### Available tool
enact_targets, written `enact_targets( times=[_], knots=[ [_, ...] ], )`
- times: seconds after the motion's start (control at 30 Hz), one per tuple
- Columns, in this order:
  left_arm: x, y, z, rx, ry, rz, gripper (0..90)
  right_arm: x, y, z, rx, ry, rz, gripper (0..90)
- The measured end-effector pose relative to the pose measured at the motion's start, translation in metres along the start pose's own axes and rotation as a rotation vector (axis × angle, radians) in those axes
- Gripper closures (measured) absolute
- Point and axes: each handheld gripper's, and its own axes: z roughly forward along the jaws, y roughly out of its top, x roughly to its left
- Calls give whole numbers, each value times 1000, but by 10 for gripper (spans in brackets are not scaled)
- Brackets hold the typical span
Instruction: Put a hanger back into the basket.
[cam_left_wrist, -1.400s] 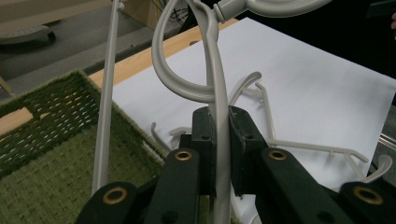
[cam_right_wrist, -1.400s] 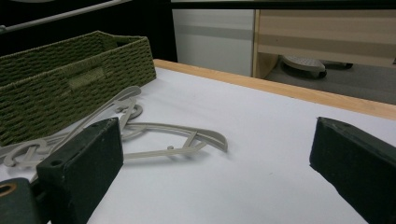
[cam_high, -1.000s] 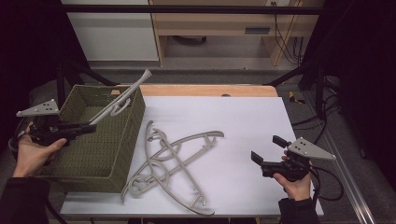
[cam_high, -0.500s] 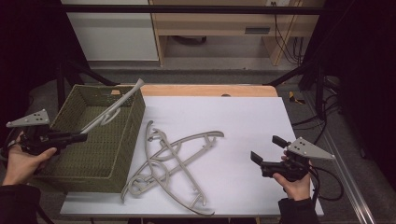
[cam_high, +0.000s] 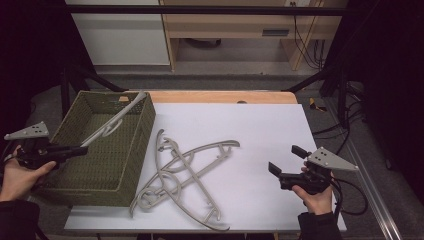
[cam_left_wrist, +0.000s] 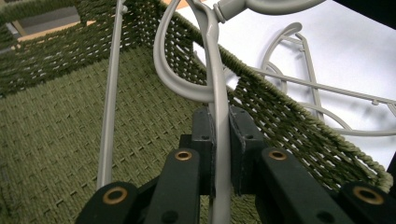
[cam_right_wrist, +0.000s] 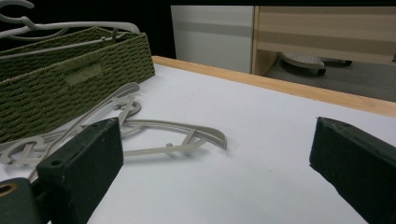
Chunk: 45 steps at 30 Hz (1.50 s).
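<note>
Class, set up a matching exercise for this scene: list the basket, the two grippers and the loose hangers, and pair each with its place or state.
1 woven basket
2 left gripper
3 right gripper
4 two loose hangers

a crossed on the white tabletop
b jaws wide apart, nothing between
c shut on a grey hanger
d at the table's left edge

Pairs: 1-d, 2-c, 3-b, 4-a

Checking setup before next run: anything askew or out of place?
The grey hanger clamped in the left gripper isn't flat in the green basket; its far end pokes over the back rim. Two hangers lie crossed on the white table.
</note>
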Motion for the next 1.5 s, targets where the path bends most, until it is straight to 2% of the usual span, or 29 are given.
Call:
enact_targets(
  times=[0.13, 0.33, 0.5, 0.63, 0.67, 0.77, 0.8, 0.87, 0.9, 0.93, 0.97, 1.13, 1.23, 1.3, 1.4, 1.5],
  knots=[
    [2, -5, 2, 2, -1, -21, 819, 0, 0, 1, 1, -2, -2, 30],
    [6, -16, 16, 40, 12, -33, 819, 0, 0, 1, 3, -1, -1, 30],
    [4, -16, 21, 75, 23, -44, 818, 1, -1, 1, 4, -2, -1, 30],
    [2, -17, 29, 148, 48, -55, 816, 1, 0, 1, 3, -2, -2, 30],
    [2, -16, 31, 173, 48, -44, 815, 1, 0, 1, 4, -1, -4, 30],
    [1, -16, 33, 183, 51, -62, 813, 1, 0, 0, 1, -2, -2, 30],
    [1, -16, 35, 203, 48, -71, 811, 1, 0, 0, 2, -2, -2, 30],
    [0, -17, 40, 255, 65, -71, 800, 1, 0, 0, 4, -1, -5, 30],
    [-1, -18, 43, 293, 90, -70, 794, 1, 0, 1, 2, 0, -5, 30],
    [-2, -19, 45, 294, 112, -70, 790, 1, 0, 1, 3, 0, -4, 30],
    [-1, -18, 45, 323, 113, -77, 788, 1, 0, 1, 4, 0, -4, 30],
    [-2, -20, 47, 350, 141, -86, 780, 1, 0, 1, 5, 0, -5, 30],
    [-4, -17, 45, 342, 168, -99, 770, 2, -1, 2, 7, 1, -5, 30],
    [-6, -14, 40, 307, 177, -97, 725, 2, 0, 2, 8, 1, -6, 31],
    [-13, -8, 33, 245, 183, -90, 683, 3, 0, 3, 11, 3, -4, 31],
    [-23, -2, 28, 141, 197, -75, 602, 4, 0, 3, 10, 4, -5, 32]
  ],
)
